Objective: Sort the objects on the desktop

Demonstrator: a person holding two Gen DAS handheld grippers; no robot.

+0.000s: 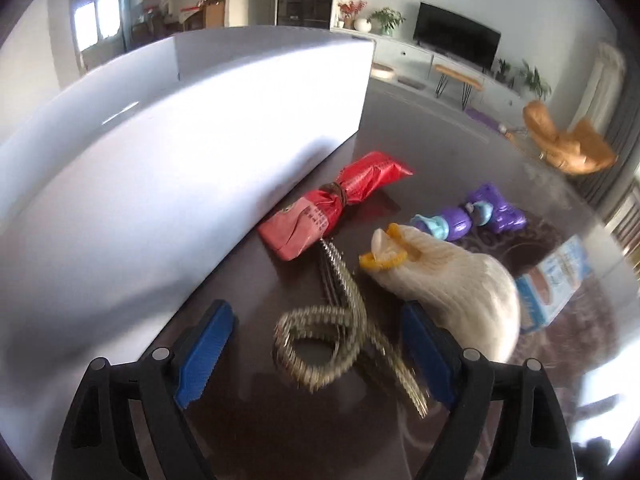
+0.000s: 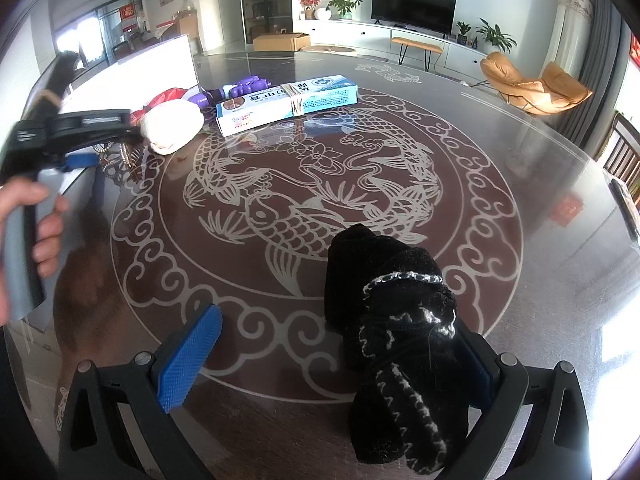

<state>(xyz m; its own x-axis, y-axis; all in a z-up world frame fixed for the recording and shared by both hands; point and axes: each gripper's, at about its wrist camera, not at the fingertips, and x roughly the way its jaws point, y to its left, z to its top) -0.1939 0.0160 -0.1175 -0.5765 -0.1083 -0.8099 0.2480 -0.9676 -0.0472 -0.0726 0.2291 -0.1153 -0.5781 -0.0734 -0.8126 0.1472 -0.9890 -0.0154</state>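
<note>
My left gripper (image 1: 316, 356) is open over the dark table. A coiled gold-silver chain (image 1: 320, 344) lies blurred between its blue pads (image 1: 204, 356), and neither pad touches it. Beyond the chain are a red tied packet (image 1: 332, 204), a white knitted piece with yellow trim (image 1: 452, 288) and a purple toy (image 1: 472, 216). My right gripper (image 2: 336, 332) is open too. A black knitted bundle with white stitching (image 2: 392, 312) lies between its fingers and hides the right pad. The left pad (image 2: 188, 360) stands well apart from it.
A tall white box (image 1: 180, 152) walls off the left side. A long blue-white carton (image 2: 288, 104) lies at the far side of the round, fish-patterned table (image 2: 500, 184). In the right wrist view a hand (image 2: 32, 220) holds the left gripper (image 2: 112, 144) at the left edge.
</note>
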